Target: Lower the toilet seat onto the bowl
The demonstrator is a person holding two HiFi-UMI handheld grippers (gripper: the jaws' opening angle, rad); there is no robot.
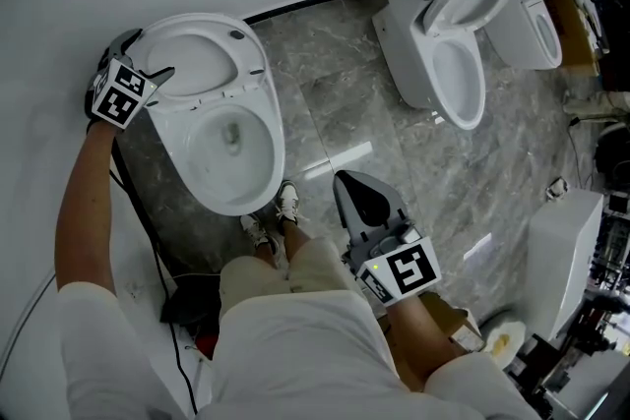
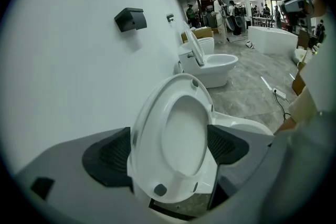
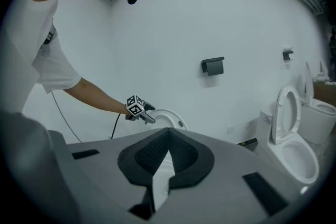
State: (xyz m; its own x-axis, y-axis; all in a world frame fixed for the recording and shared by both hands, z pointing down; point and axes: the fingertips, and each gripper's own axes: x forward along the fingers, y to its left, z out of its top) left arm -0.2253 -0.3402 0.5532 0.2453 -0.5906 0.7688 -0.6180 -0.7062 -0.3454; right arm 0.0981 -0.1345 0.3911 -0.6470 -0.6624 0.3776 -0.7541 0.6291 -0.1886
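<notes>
The left gripper (image 1: 156, 79), at the upper left of the head view, has its jaws apart, straddling the near rim of the toilet seat (image 2: 149, 134). Whether either pad presses on it cannot be told. The right gripper (image 1: 352, 187), low in the middle of that view, has its jaws together on nothing, well away from the toilet. The seat stands raised behind the bowl (image 1: 271, 148). Lowering seems about to start. The next move likely calls for tipping the seat forward and easing it down without a drop.
</notes>
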